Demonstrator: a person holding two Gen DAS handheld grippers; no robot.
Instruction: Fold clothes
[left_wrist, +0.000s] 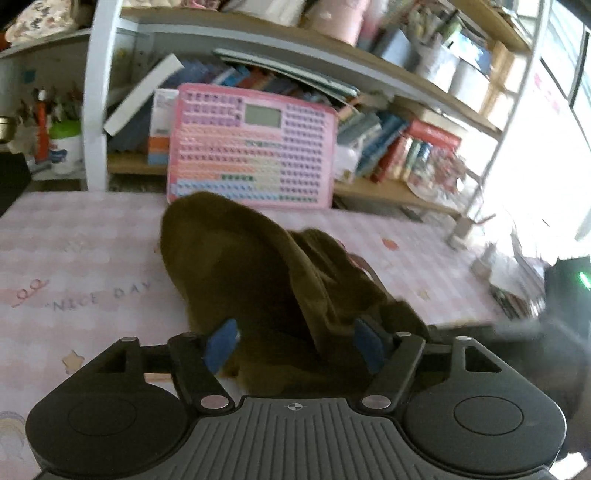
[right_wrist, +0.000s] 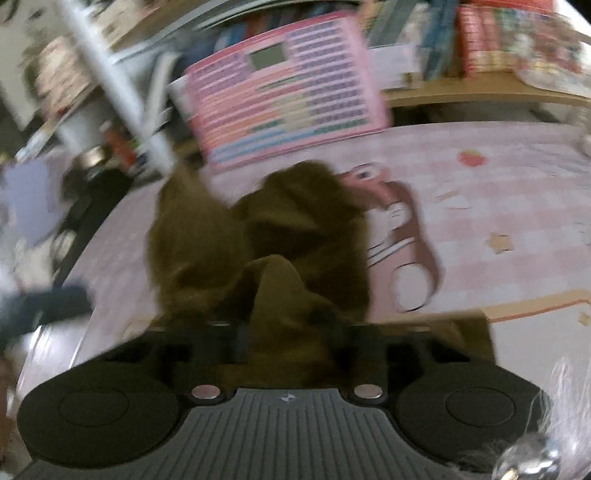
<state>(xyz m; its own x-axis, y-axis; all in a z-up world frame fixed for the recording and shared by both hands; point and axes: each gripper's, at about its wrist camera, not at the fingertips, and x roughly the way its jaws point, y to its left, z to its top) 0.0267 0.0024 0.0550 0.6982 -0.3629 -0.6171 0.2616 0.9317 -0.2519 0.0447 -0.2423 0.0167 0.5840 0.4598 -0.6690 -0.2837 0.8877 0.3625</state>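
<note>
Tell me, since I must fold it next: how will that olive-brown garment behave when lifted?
The olive-brown garment lies bunched in soft humps on the pink tablecloth, so it is probably floppy and will sag. It looks thick and fuzzy, so likely not slippery. The left gripper stands open around it.

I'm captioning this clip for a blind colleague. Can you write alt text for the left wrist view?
An olive-brown garment lies bunched on a pink checked tablecloth, with the left gripper open around its near edge, blue-padded fingers on either side. Behind it a pink keyboard toy leans against cluttered bookshelves.
</note>
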